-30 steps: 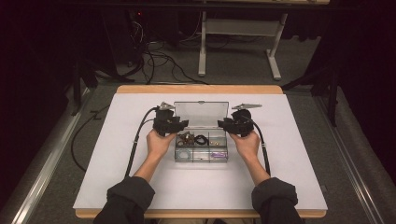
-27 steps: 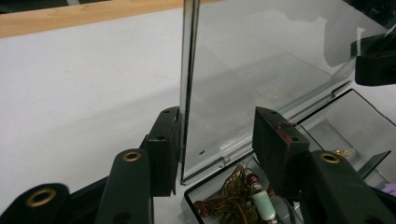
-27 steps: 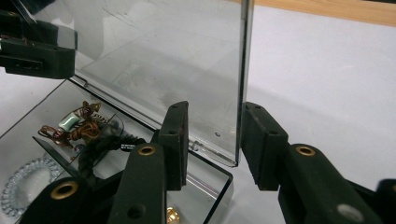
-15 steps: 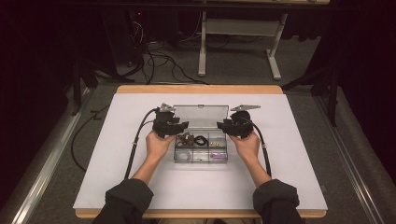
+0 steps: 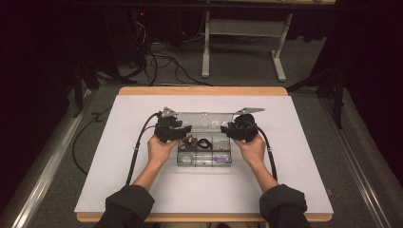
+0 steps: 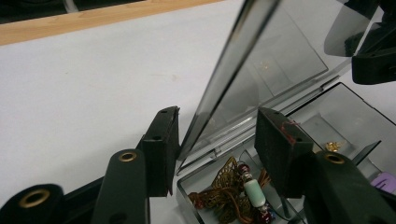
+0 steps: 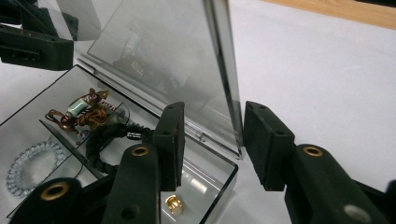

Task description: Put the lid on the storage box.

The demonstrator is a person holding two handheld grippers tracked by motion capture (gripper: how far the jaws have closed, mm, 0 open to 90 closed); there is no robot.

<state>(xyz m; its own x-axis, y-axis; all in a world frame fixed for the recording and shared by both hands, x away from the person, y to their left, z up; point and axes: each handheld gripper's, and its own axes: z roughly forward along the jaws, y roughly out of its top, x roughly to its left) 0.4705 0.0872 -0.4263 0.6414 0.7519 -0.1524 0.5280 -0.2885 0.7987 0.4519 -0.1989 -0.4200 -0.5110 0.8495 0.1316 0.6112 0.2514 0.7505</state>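
Both the left gripper (image 6: 217, 149) and right gripper (image 7: 212, 142) are opening wider around the raised clear lid (image 5: 204, 120), not squeezing it

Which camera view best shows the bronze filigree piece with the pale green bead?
The left gripper view: the filigree piece lies close, bead clear, in the box's near compartment. The right gripper view shows it smaller; the high view shows a speck.

we see a brightly lit white table (image 5: 119, 156) amid dark surroundings; our near jaws blur, the clear lid (image 7: 154, 51) glares.
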